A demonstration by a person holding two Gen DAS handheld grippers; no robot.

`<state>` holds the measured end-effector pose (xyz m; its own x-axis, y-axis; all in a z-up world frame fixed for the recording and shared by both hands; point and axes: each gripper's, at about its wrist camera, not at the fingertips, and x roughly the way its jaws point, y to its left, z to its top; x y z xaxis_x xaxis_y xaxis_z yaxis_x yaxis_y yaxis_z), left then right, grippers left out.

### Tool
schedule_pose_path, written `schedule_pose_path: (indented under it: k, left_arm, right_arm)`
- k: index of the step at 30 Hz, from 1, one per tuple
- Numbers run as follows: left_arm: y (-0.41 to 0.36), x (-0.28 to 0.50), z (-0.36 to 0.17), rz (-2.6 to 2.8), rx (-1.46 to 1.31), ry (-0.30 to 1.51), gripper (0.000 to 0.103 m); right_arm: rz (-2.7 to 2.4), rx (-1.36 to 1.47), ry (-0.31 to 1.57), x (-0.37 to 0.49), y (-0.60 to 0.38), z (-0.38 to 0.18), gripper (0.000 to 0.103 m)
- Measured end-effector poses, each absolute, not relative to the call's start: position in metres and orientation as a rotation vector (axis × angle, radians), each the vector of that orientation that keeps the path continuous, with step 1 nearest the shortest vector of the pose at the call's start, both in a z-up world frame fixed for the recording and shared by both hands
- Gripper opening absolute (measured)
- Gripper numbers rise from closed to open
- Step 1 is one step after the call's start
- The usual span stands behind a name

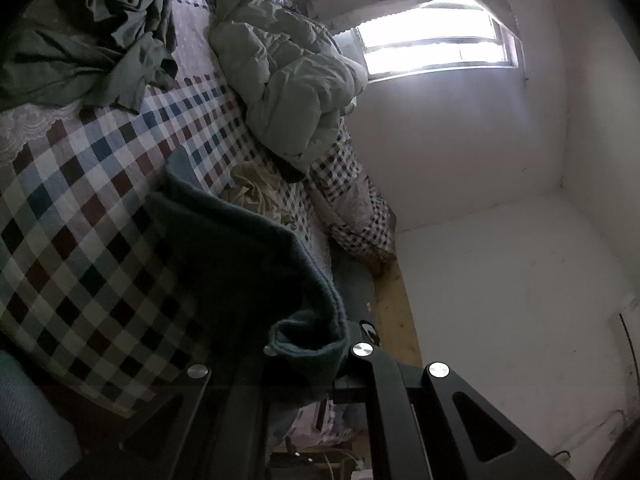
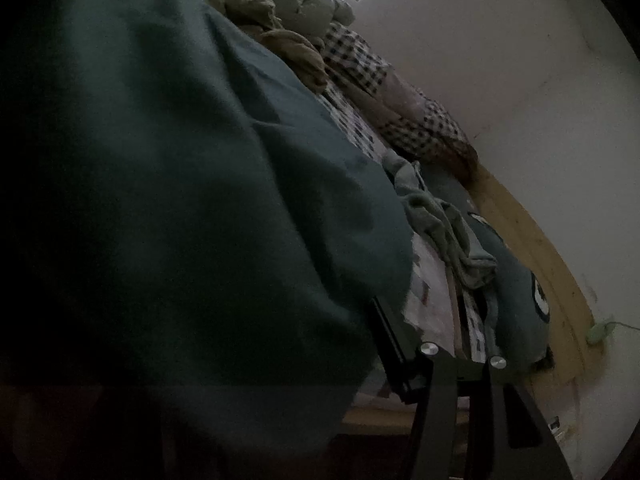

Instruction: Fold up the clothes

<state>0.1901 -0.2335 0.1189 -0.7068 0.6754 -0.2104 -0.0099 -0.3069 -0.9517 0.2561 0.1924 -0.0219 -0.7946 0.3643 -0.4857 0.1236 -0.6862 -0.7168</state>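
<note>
A dark teal garment is seen pinched at its hemmed edge in the left gripper, whose jaws are closed on a rolled fold of the cloth, the rest of the fabric trailing away over the checked bedspread. In the right wrist view the same dark teal garment is draped so close to the lens that most of the picture is covered, and the right gripper is largely hidden behind it; whether its jaws are closed on the cloth cannot be told, since only the linkage and one finger are shown. Elsewhere on the bed a crumpled green garment, a pale padded jacket and a cream cloth are left unfolded, and a small grey-green piece is seen lying near the wooden bed edge. The garment is judged to be lifted for a fold, with most of the task not yet done. Several risks are suggested: the left hold is taken on a narrow rolled hem, so the cloth could be pulled out if the fabric is tensioned sharply; with the right view blocked, a corner could be misjudged and an uneven fold laid; and the hanging fabric could be dragged across the other clothes, so that they are pulled toward the bed edge.
</note>
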Motion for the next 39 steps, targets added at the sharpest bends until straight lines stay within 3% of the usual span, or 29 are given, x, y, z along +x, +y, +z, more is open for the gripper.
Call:
schedule_pose_path:
  k: [12,18,25,39]
  left_arm:
    - [-0.240,0.198,0.111,2.083,-0.873,-1.495,0.003]
    - [-0.245,0.203,0.105,2.100,-0.888,-1.500,0.003]
    - [-0.257,0.212,0.098,2.128,-0.892,-1.515,0.003]
    - [-0.262,0.240,0.115,2.196,-0.817,-1.436,0.003]
  right_arm:
    - [2.587,-0.874,-1.344,0.282,0.193,-0.004,0.055]
    - [2.605,-0.893,-1.353,0.291,0.190,0.009,0.025]
    - [2.638,-0.873,-1.334,0.304,0.196,0.039,0.005]
    - [2.757,-0.670,-1.252,0.297,0.208,0.135,0.003]
